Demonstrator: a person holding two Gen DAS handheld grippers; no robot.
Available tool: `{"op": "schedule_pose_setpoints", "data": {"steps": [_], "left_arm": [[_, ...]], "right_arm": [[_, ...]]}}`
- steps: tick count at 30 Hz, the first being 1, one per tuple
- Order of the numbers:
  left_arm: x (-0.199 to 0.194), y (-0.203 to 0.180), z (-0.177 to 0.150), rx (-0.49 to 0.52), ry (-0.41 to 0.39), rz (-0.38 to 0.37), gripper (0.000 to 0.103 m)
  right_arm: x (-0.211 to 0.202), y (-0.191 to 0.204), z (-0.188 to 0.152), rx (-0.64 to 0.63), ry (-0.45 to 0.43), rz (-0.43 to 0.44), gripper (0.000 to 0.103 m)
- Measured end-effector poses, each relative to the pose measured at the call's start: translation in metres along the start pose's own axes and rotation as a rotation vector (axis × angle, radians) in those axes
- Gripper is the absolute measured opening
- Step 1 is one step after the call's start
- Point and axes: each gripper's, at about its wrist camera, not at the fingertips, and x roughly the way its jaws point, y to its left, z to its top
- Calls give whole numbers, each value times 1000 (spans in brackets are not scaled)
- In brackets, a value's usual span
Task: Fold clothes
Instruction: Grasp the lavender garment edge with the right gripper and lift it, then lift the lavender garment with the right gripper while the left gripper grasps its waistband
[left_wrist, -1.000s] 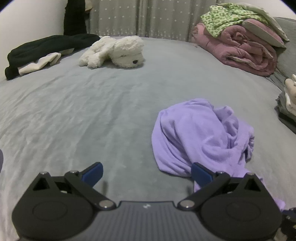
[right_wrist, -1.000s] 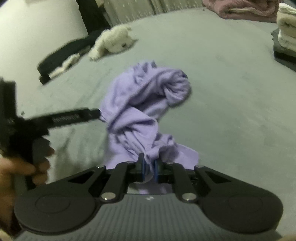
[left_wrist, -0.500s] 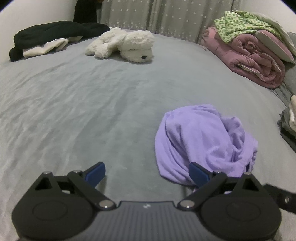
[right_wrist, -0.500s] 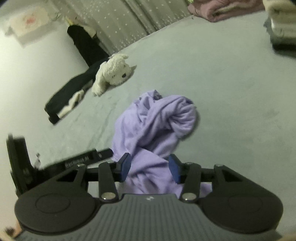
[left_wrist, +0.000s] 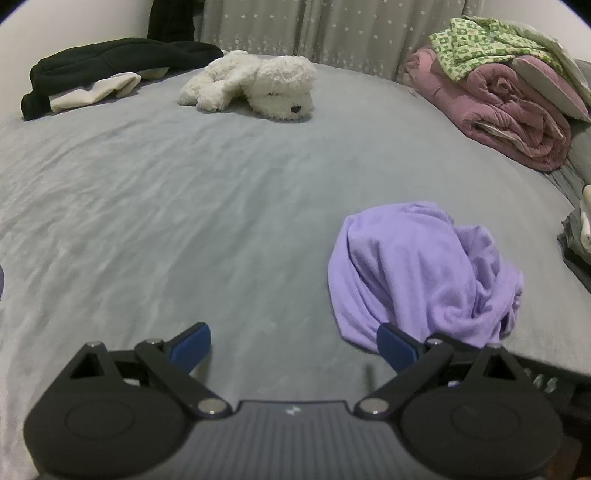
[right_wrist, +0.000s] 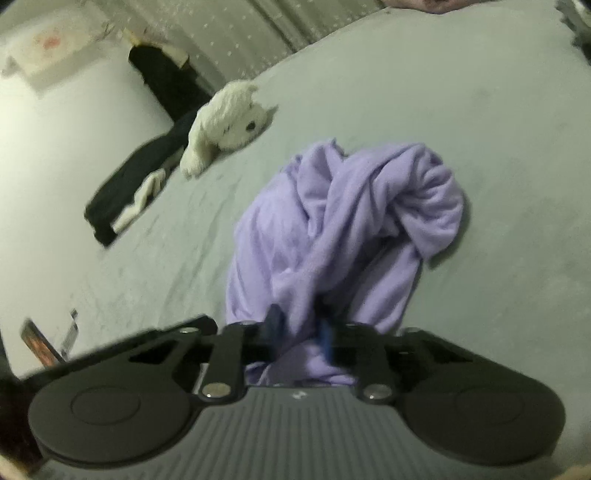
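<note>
A crumpled purple garment (left_wrist: 424, 273) lies in a heap on the grey bed sheet (left_wrist: 184, 221). In the left wrist view my left gripper (left_wrist: 293, 347) hovers open just left of and before the heap, nothing between its blue pads; its right pad sits near the garment's near edge. In the right wrist view the purple garment (right_wrist: 351, 221) rises straight ahead. My right gripper (right_wrist: 301, 330) is closing, its jaws nearly together with a fold of the garment's near edge pinched between them. The picture there is blurred.
A white plush dog (left_wrist: 258, 85) and black clothes (left_wrist: 103, 66) lie at the far side. A rolled pink quilt (left_wrist: 509, 110) under a green patterned cloth (left_wrist: 480, 37) sits at the back right. Folded clothes (left_wrist: 580, 236) are stacked at the right edge.
My right gripper let go of the garment, opened, moved forward and lower over the heap, and has closed again on a fold. The left gripper stayed open and hardly moved.
</note>
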Motion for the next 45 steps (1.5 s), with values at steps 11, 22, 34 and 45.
{"op": "schedule_pose_setpoints", "data": {"steps": [11, 22, 34, 45], "left_arm": [[-9, 11, -1, -21, -3, -11, 97], [-11, 27, -4, -92, 25, -44, 95], [-1, 11, -5, -148, 29, -119, 90], [7, -13, -8, -109, 27, -125, 75]], "right_arm": [[-39, 4, -11, 37, 131, 180, 13], [-92, 9, -30, -35, 252, 210, 13], [-133, -39, -56, -33, 343, 125, 7], [-165, -52, -50, -2, 248, 114, 19]]}}
